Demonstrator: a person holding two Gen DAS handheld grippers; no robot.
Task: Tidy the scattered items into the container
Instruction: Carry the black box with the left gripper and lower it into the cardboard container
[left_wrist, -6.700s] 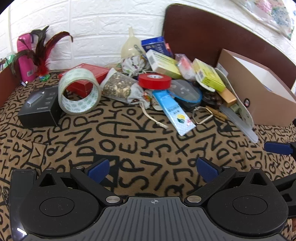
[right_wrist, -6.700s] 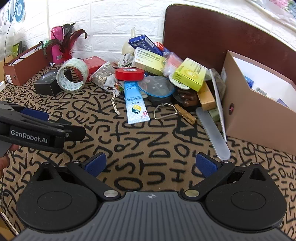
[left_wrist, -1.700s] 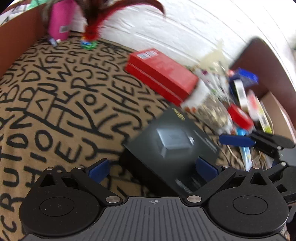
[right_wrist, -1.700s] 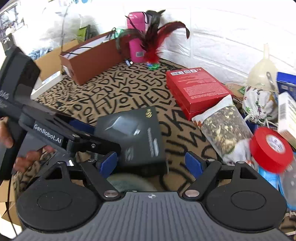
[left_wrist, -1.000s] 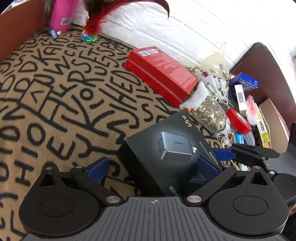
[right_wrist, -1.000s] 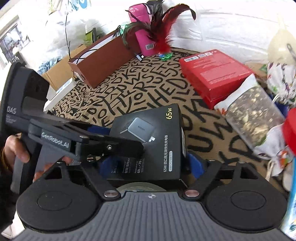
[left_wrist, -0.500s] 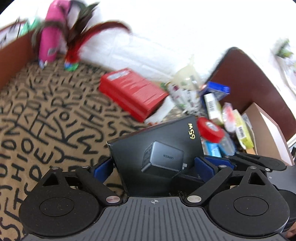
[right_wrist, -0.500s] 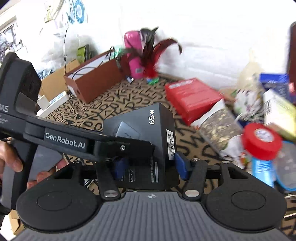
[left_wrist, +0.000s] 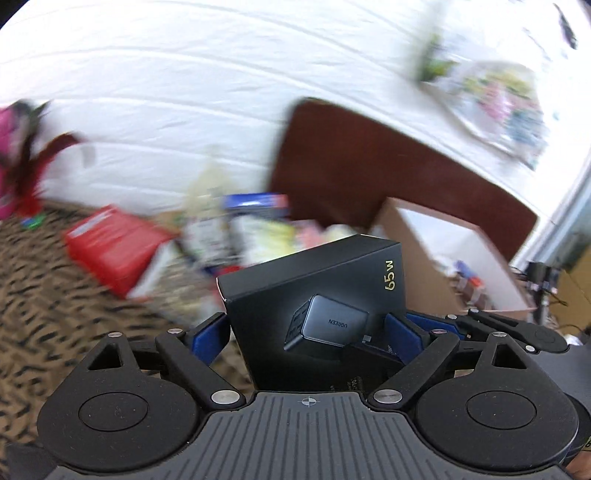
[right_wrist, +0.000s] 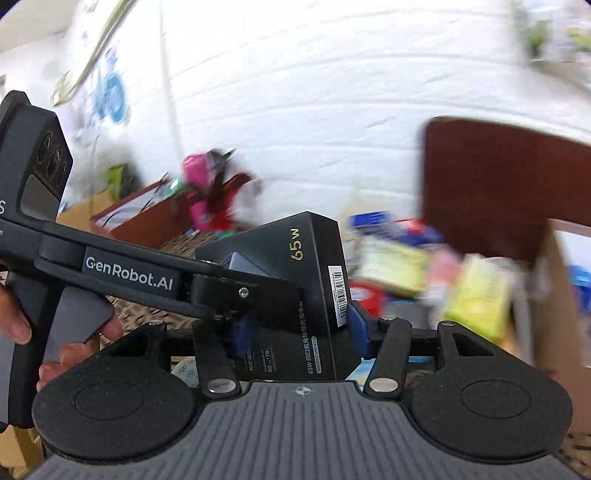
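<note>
A black charger box (left_wrist: 314, 291) marked 65W is held in the air between both grippers. My left gripper (left_wrist: 310, 332) is shut on its sides. My right gripper (right_wrist: 299, 328) is shut on the same box (right_wrist: 306, 266), and the left gripper's arm crosses in front of it. The open cardboard container (left_wrist: 443, 258) stands at the right, behind the box; it also shows at the right edge of the right wrist view (right_wrist: 561, 280). The pile of scattered items (left_wrist: 236, 229) lies blurred on the patterned cloth below.
A red box (left_wrist: 110, 243) lies on the cloth at left. A pink bottle with red feathers (right_wrist: 207, 192) and a brown box (right_wrist: 144, 218) stand far left. A dark brown board (left_wrist: 369, 162) leans on the white brick wall behind the container.
Both grippers closed on the black charger box and lifted it off the cloth. They now carry it up and to the right, toward the cardboard container. The background is motion-blurred.
</note>
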